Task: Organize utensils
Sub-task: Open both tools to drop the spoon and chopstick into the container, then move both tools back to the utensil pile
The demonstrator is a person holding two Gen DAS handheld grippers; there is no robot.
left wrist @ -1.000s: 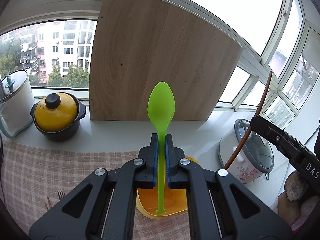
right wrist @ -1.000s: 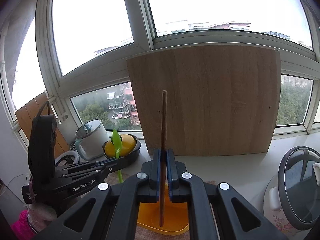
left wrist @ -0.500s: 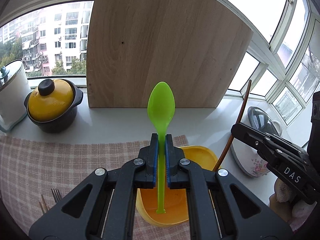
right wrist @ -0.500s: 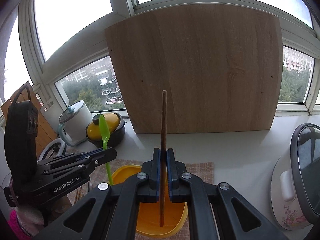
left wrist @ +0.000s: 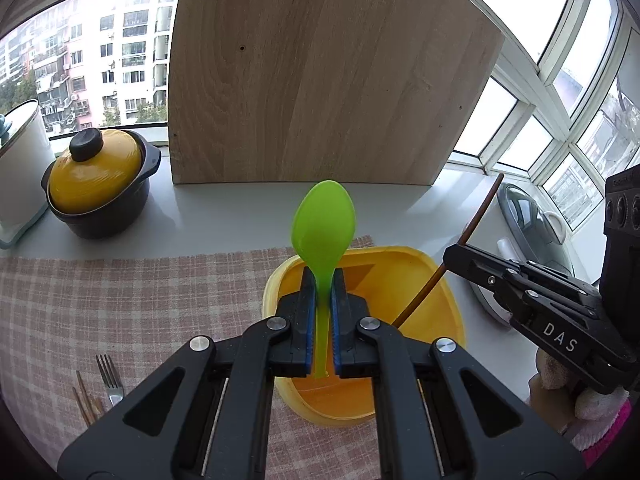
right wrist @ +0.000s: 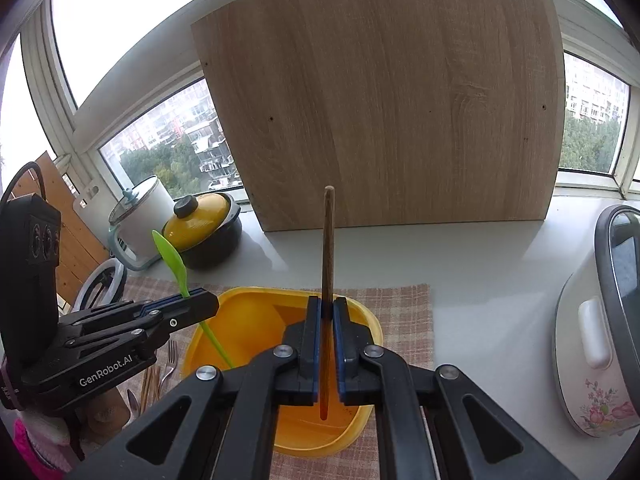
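Note:
My left gripper [left wrist: 321, 276] is shut on a green plastic spoon [left wrist: 323, 224], bowl up, handle end hanging inside the yellow container [left wrist: 448, 300]. The right gripper [right wrist: 327, 304] is shut on a brown wooden chopstick [right wrist: 328, 240], held upright with its lower tip inside the same yellow container [right wrist: 248, 300]. In the left wrist view the right gripper [left wrist: 456, 254] comes in from the right with the chopstick [left wrist: 480, 216]. In the right wrist view the left gripper [right wrist: 204, 304] enters from the left with the spoon [right wrist: 172, 258].
A checked cloth [left wrist: 140, 300] lies under the container. A fork [left wrist: 108, 376] and chopsticks [left wrist: 82, 400] lie on it at the left. A yellow-lidded pot [left wrist: 96, 184], a white pot [left wrist: 20, 160], a wooden board [left wrist: 320, 72] and a rice cooker [right wrist: 600, 340] stand around.
Both grippers have come down toward the yellow container with their utensils still held. The container now fills more of each view, and the two utensil ends sit lower inside it.

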